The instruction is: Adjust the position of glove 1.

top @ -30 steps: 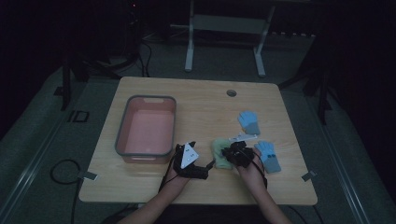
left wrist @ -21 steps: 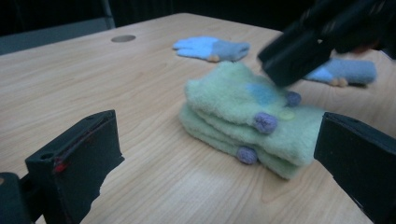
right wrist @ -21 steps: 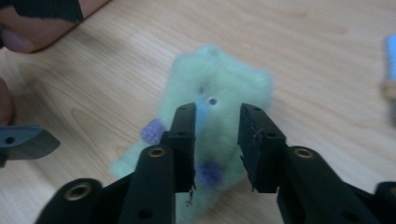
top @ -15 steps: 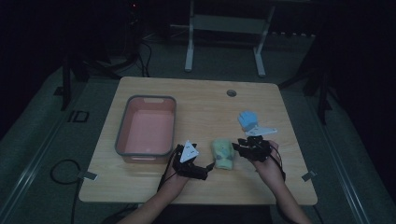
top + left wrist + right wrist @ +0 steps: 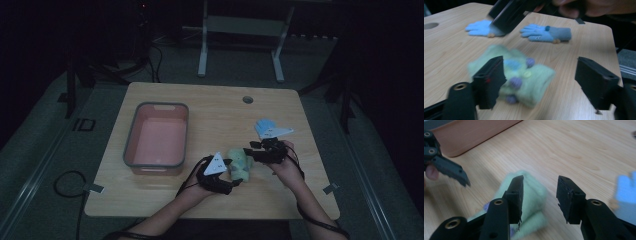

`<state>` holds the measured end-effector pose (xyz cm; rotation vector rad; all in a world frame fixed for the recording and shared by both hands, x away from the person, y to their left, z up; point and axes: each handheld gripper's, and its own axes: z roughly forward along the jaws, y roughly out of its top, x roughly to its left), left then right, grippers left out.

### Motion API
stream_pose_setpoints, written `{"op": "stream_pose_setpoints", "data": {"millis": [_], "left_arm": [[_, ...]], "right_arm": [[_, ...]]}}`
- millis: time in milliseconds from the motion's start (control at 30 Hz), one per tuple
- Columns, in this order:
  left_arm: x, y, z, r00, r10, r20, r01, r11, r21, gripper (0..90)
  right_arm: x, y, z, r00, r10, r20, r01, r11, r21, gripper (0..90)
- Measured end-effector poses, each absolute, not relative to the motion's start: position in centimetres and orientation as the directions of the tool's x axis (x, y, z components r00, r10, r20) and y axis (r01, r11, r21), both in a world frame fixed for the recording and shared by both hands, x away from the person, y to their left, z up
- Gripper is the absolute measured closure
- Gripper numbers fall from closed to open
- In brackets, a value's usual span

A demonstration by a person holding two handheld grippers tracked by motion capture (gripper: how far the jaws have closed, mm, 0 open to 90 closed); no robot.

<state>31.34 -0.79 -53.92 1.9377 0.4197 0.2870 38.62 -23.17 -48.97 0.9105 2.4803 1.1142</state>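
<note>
At the lower centre of the high view, my left gripper (image 5: pixel 231 172) and right gripper (image 5: pixel 251 151) flank a bundle of pale green gloves (image 5: pixel 240 164) on the wooden table (image 5: pixel 215 107). In the left gripper view the bundle (image 5: pixel 520 77) sits at lower centre between that gripper's jaws, which have just been closing yet stand apart; one jaw overlaps the wool in the picture, but whether it touches I cannot tell, and the other is clear of it, so nothing is clamped. In the right gripper view my own jaws, which have just been opening, stand parted with bare wood between them and the green bundle (image 5: pixel 531 202) behind the left-hand jaw — released, as I read it.

I judge the bundle light, soft and springy: knitted, folded over itself, studded with small purple and blue buttons. It should squash under the pads and could unfold if pinched by one layer only, so I would take it across the thick folded middle, both layers together, not by a cuff or a finger.

A pink bin (image 5: pixel 157 140) with a grey rim lies at the centre left of the high view, with open wood between it and the gloves. Two blue gloves (image 5: pixel 546 33) lie beyond, at the top of the left gripper view, close behind my right gripper. The table's near edge is close below my hands; the top of the table is bare.
</note>
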Motion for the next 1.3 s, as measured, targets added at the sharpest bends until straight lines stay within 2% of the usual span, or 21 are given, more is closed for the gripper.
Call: {"op": "stream_pose_setpoints", "data": {"millis": [133,267,367,533,633,667,700,833,867,1033,1233,1300], "left_arm": [[32.4,-2.5,-55.0,0.926,0.371,0.062,0.127,-0.464,0.877,31.2],[33.3,-3.2,-55.8,0.932,0.36,0.052,0.15,-0.511,0.847,31.1],[33.6,-3.5,-56.0,0.932,0.357,0.069,0.142,-0.532,0.835,31.2],[33.7,-3.6,-56.5,0.928,0.365,0.074,0.142,-0.531,0.835,32.0],[33.4,-3.8,-56.7,0.922,0.366,0.125,0.111,-0.56,0.821,34.9],[33.3,-3.9,-56.7,0.919,0.366,0.144,0.101,-0.572,0.814,36.2],[33.2,-4.0,-56.8,0.914,0.368,0.17,0.086,-0.585,0.807,39.1],[32.6,-4.5,-57.1,0.887,0.359,0.291,0.009,-0.644,0.765,47.7],[32.6,-4.6,-57.1,0.882,0.363,0.299,0.006,-0.645,0.764,49.3],[32.8,-4.3,-56.3,0.886,0.379,0.266,0.034,-0.627,0.778,68.8],[32.8,-4.3,-55.6,0.882,0.381,0.278,0.038,-0.646,0.763,73.6],[33.0,-4.1,-55.1,0.886,0.386,0.255,0.058,-0.639,0.767,74.1]], "right_arm": [[39.4,-22.3,-50.7,-0.785,0.619,0.021,0.442,0.536,0.719,46.2],[40.4,-22.2,-52.4,-0.781,0.623,0.047,0.479,0.548,0.686,39.2],[41.0,-22.4,-53.5,-0.773,0.628,0.088,0.516,0.542,0.663,36.7],[41.4,-22.5,-54.3,-0.78,0.616,0.113,0.523,0.542,0.658,34.7],[41.7,-22.6,-54.5,-0.782,0.597,0.178,0.55,0.529,0.646,43.6],[41.7,-22.6,-54.6,-0.786,0.589,0.187,0.551,0.533,0.642,51.1],[41.7,-22.6,-54.6,-0.788,0.576,0.218,0.563,0.53,0.634,54.0],[41.4,-22.1,-54.2,-0.794,0.577,0.19,0.551,0.553,0.625,62.7],[41.3,-22.0,-54.2,-0.792,0.582,0.185,0.553,0.554,0.622,64.5],[41.1,-22.0,-53.9,-0.78,0.597,0.185,0.562,0.54,0.627,69.0],[41.1,-22.3,-53.5,-0.767,0.607,0.207,0.579,0.517,0.63,71.3],[41.1,-22.1,-53.1,-0.765,0.614,0.194,0.576,0.518,0.633,71.9]]}}
